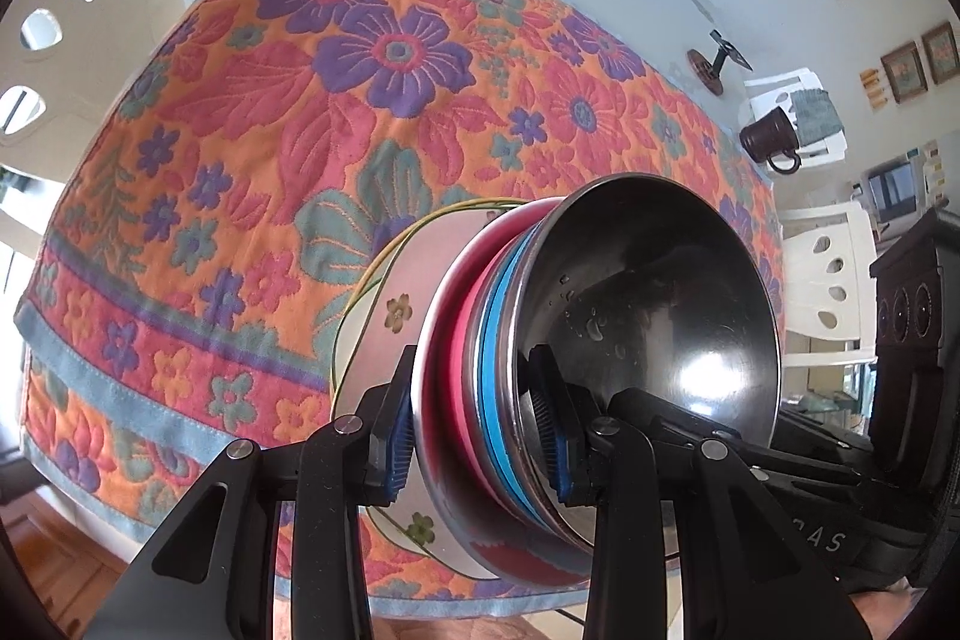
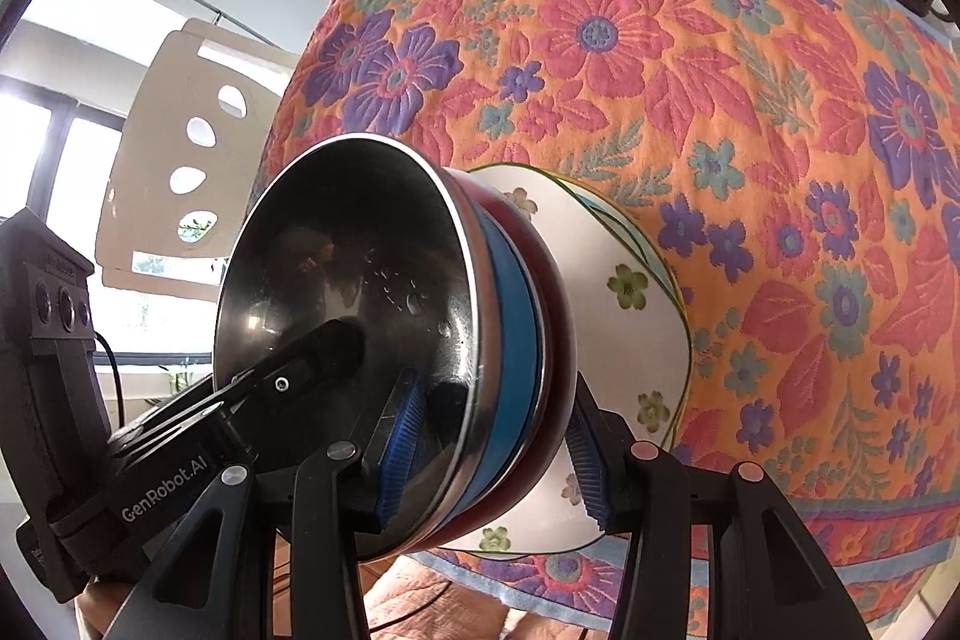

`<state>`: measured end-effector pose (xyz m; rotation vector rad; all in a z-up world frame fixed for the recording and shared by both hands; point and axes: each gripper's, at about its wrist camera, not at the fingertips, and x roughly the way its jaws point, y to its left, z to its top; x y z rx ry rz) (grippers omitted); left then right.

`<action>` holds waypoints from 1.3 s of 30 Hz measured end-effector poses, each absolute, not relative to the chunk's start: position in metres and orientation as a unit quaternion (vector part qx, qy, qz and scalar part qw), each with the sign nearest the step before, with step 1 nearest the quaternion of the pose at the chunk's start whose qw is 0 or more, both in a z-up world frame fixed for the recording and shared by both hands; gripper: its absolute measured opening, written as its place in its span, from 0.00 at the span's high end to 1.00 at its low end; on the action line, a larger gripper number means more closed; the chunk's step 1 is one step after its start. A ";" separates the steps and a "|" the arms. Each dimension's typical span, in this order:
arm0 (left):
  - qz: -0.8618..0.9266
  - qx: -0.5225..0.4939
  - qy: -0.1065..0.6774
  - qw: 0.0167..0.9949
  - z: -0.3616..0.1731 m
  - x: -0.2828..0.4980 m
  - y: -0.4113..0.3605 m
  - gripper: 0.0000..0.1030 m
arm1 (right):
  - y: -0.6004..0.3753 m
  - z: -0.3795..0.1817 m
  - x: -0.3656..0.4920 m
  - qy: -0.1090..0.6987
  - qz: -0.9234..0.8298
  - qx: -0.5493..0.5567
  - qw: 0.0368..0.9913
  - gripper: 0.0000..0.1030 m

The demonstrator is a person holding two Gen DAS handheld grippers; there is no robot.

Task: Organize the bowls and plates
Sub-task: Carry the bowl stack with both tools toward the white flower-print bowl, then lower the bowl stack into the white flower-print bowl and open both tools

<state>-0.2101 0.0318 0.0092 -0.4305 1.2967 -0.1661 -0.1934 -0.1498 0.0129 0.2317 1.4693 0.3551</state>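
Gripping one nested stack (image 1: 528, 340) from both sides: left tongs (image 1: 480, 436) and right tongs (image 2: 489, 451) each partly closed, clamped across the rims. Steel bowl (image 2: 360, 268) sits innermost, then blue and red bowls, white floral plate (image 2: 624, 292) behind. Stack hangs tilted on edge above the floral cloth (image 1: 270, 112) on the bench, not resting. Opposed two-point hold likely stops the layers sliding apart.

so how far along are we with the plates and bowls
Done: the dishes are already nested into one stack, a steel bowl over blue and red bowls on a white floral plate.
In hand: the left gripper and the right gripper both clamp the stack's rim, holding it tilted over the floral cloth.
Left: setting it down and letting go.
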 end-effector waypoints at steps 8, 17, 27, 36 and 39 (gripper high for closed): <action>-0.092 -0.187 0.596 0.775 0.006 -0.210 0.031 0.71 | -0.150 0.008 -0.194 0.669 0.151 0.097 0.721 0.56; -0.057 -0.127 0.576 0.805 0.050 -0.230 0.039 0.69 | -0.144 0.055 -0.204 0.611 0.117 -0.016 0.783 0.56; -0.017 -0.084 0.534 0.841 0.068 -0.258 0.046 0.26 | -0.117 0.074 -0.247 0.557 0.161 -0.053 0.813 0.35; 0.019 -0.051 0.522 0.851 0.069 -0.259 0.050 0.00 | -0.098 0.072 -0.261 0.504 0.188 -0.085 0.839 0.00; 0.012 -0.053 0.528 0.848 0.067 -0.258 0.050 0.00 | -0.090 0.068 -0.259 0.503 0.187 -0.105 0.837 0.00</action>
